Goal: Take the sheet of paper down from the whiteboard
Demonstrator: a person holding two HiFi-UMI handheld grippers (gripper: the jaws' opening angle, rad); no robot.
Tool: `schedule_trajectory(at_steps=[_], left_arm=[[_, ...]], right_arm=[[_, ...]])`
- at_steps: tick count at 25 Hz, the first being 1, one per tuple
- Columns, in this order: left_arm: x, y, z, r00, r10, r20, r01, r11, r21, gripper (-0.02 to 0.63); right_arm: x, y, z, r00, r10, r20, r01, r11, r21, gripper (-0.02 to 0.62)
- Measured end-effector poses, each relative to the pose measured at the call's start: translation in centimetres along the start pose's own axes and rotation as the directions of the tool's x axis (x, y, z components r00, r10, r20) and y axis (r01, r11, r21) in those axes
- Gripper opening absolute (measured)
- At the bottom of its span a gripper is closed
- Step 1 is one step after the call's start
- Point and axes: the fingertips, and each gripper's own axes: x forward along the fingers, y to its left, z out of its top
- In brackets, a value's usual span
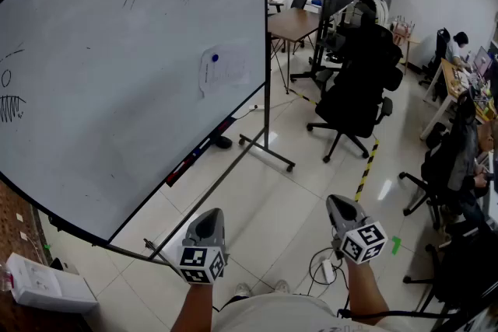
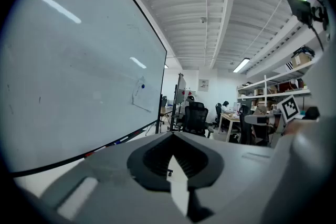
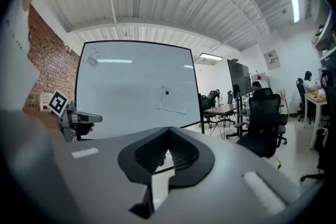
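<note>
Holds left tongs (image 1: 208,215) and right tongs (image 1: 336,204) shut tight on nothing, low and well back from the whiteboard (image 1: 101,89), and faces the sheet of paper (image 1: 227,72) pinned near its right edge by a blue magnet (image 1: 215,57), probably just getting ready to step in close.

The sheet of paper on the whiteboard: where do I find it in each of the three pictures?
Head view: the sheet of paper is just above the middle of the picture, near the right edge of the whiteboard.
Left gripper view: it is left of centre, near the board's far edge.
Right gripper view: it is at the picture's centre, low on the board's right part.
Shared landmark: the blue magnet near its top edge.
</note>
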Motion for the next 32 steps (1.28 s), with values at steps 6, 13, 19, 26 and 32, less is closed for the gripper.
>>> schedule_trajectory(at_steps=[6, 13, 19, 26, 32], left_arm=[[1.9, -3.5, -0.3, 1.0, -0.002, 0.025, 0.002, 1.0, -0.008, 0.002], [2.9, -3.4, -0.8, 0.999, 0.038, 0.007, -0.037, 0.999, -0.035, 0.002], [7.2, -2.1, -0.7, 1.0, 0.025, 0.004, -0.025, 0.999, -0.041, 0.002], [15.9, 1.5, 1.3, 1.0, 0.005, 0.009, -0.004, 0.999, -0.051, 0.002], [22.3, 8.2, 4.4, 0.999, 0.043, 0.012, -0.043, 0.999, -0.026, 0.002]], right_arm=[[-1.8, -3.4, -1.1, 1.0, 0.011, -0.005, -0.011, 1.0, 0.004, 0.006], [-1.0, -5.0, -2.0, 0.999, 0.039, -0.035, -0.038, 0.999, 0.026, 0.006], [1.8, -6.8, -2.4, 0.998, 0.029, -0.063, -0.029, 1.0, 0.003, 0.006], [8.6, -11.4, -1.6, 0.996, -0.012, -0.084, 0.011, 1.0, -0.01, 0.006], [18.9, -12.6, 1.8, 0.996, 0.024, -0.088, -0.026, 0.999, -0.031, 0.006]])
